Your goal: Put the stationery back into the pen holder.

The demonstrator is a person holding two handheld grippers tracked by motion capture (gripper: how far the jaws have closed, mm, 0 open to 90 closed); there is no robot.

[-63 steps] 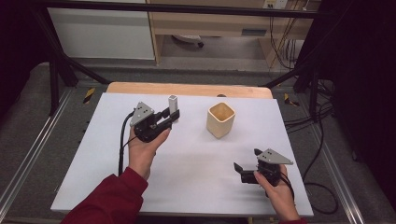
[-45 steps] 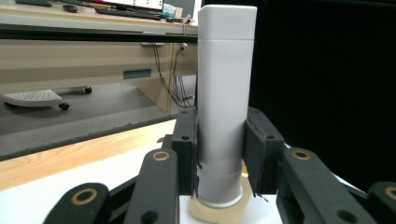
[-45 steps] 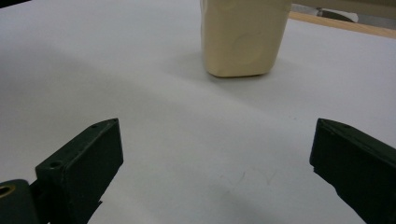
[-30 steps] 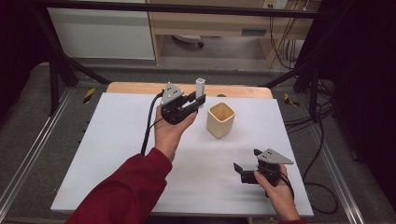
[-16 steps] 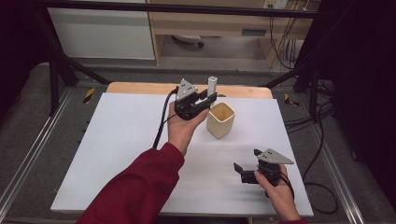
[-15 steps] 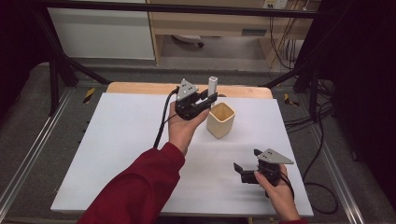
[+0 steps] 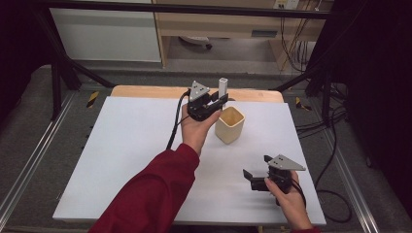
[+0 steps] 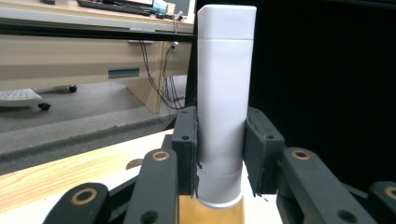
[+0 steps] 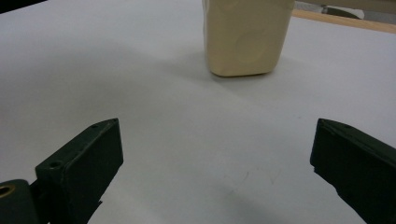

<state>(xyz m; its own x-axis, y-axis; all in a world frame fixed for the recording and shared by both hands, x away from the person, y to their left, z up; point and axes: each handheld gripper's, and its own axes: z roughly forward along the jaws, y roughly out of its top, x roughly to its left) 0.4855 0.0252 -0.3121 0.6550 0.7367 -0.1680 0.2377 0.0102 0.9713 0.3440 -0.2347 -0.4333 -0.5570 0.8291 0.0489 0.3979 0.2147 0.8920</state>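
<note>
A tall white bottle (image 8: 225,93) stands upright between the jaws of my left gripper (image 8: 219,154), which is shut on its lower half. In the high view the left gripper (image 7: 219,102) holds the white bottle (image 7: 223,87) in the air just behind and left of a cream square cup (image 7: 229,124) on the white table. The cup's yellowish rim (image 8: 210,212) shows right below the bottle. My right gripper (image 7: 253,178) rests low near the table's front right, open and empty, with the cream cup (image 9: 245,35) ahead of it.
The white table top (image 7: 121,145) has a wooden strip (image 7: 145,91) along its far edge. Black frame bars and cables stand to the right, and a desk and cabinet lie beyond the table. Open table surface lies left of my left arm.
My left gripper has carried the white bottle from the table's middle left to the right, up to the cup. The right gripper has not moved.
</note>
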